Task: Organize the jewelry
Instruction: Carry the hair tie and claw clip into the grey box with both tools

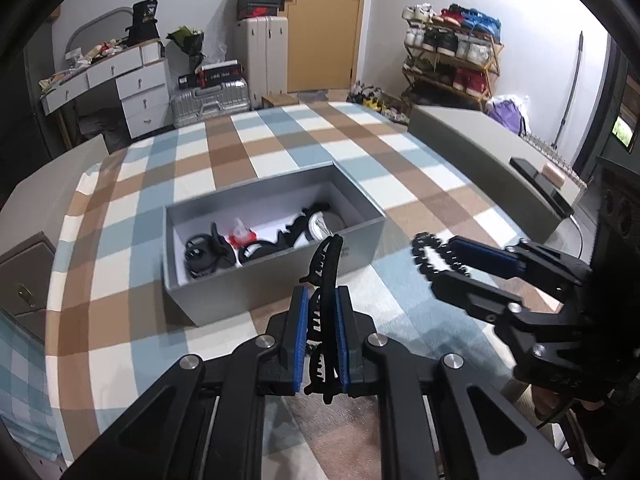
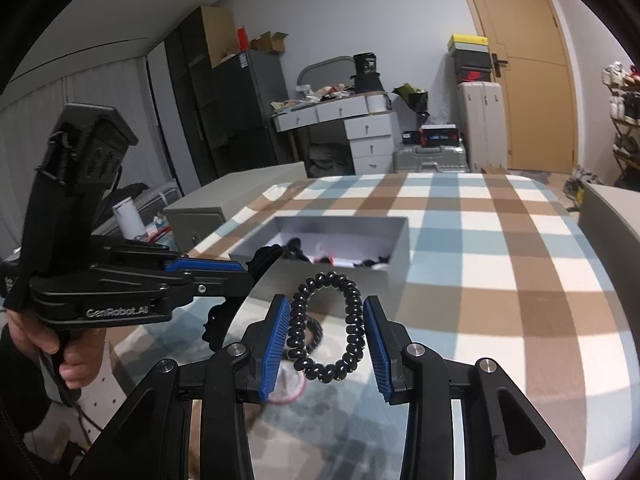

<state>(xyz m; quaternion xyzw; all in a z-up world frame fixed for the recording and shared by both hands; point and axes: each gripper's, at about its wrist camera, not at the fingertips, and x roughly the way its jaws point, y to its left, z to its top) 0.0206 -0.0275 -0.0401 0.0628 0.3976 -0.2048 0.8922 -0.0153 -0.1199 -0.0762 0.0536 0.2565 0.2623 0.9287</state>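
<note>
Hair clip (image 1: pixel 326 304) pinched between left gripper (image 1: pixel 322 316) jaws.

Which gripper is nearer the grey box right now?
Left, though not by much. The left gripper, clamping a black hair claw, sits just short of the grey box. The right gripper, holding the spiral hair tie, hangs farther back.
</note>
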